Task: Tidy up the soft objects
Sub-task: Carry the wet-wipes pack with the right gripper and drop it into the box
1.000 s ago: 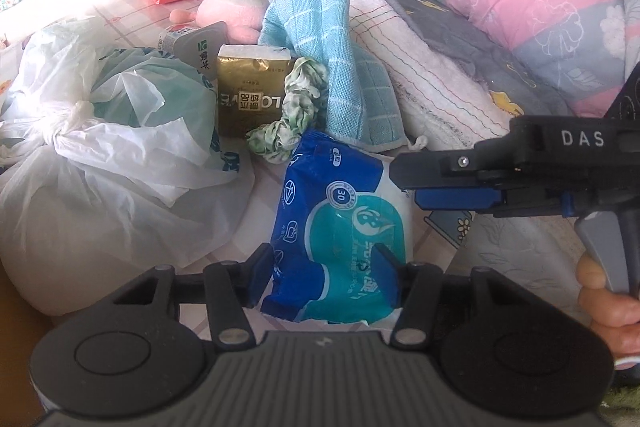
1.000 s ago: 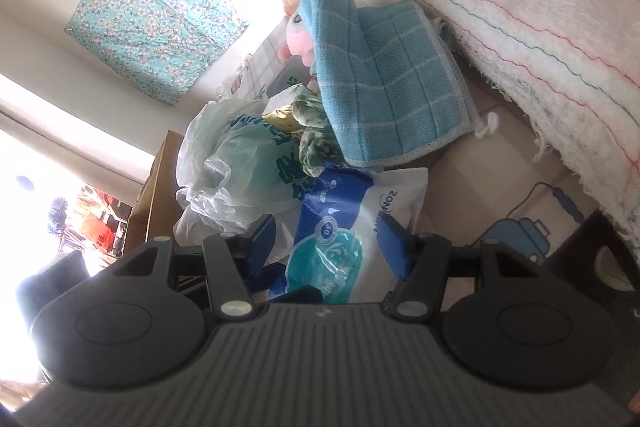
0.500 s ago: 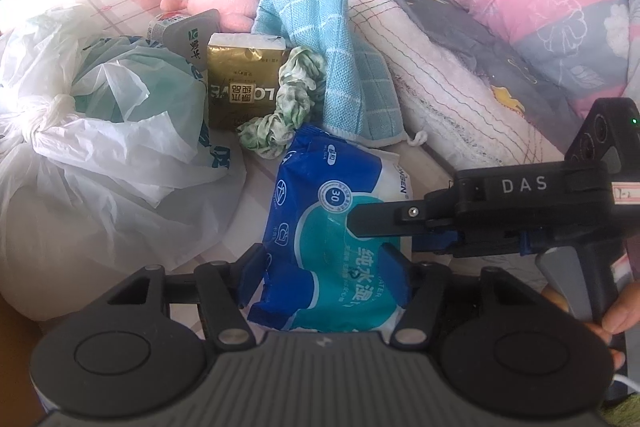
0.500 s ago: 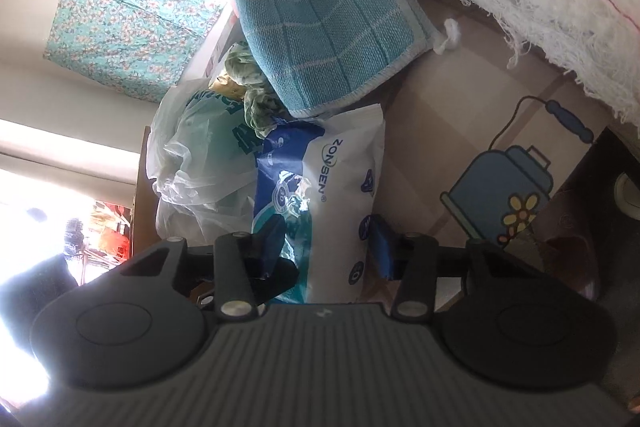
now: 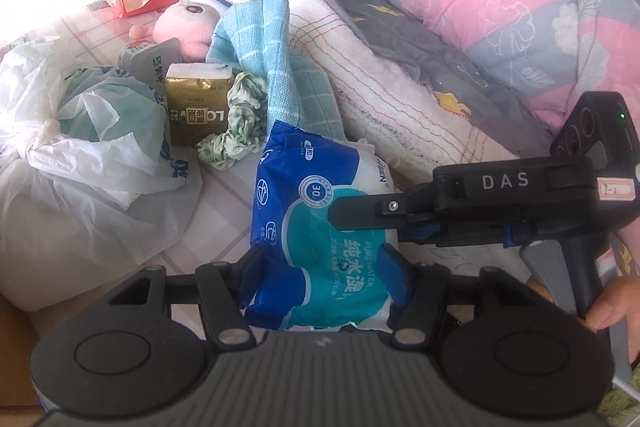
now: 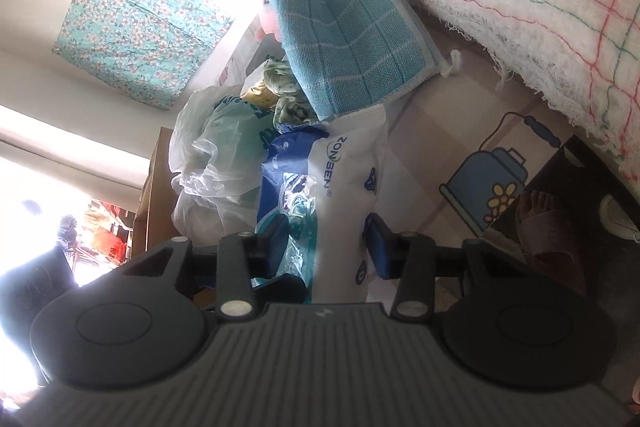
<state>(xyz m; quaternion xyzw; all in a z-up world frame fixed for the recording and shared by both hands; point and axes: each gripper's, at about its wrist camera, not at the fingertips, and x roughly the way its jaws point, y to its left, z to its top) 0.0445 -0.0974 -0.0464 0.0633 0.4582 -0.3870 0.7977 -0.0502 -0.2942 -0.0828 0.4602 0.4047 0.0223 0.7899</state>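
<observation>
Both tools now bear on one item: the blue-and-teal plastic pack of wet wipes (image 5: 320, 227), lying on the checked bed sheet (image 5: 224, 203) just in front of the green-and-white fabric scrunchie (image 5: 236, 123) and light-blue checked cloth (image 5: 264, 39). A second ago the right hand-held gripper (image 6: 326, 243) reached in from the side, well short of the pack; now it straddles the pack's white edge, jaws closing with the pack between them. The left hand-held gripper (image 5: 320, 267), slightly wider than before, brackets the pack's near end, its pads at the wrapper's sides. A two-handed lift looks imminent, likely the first sorting move.
</observation>
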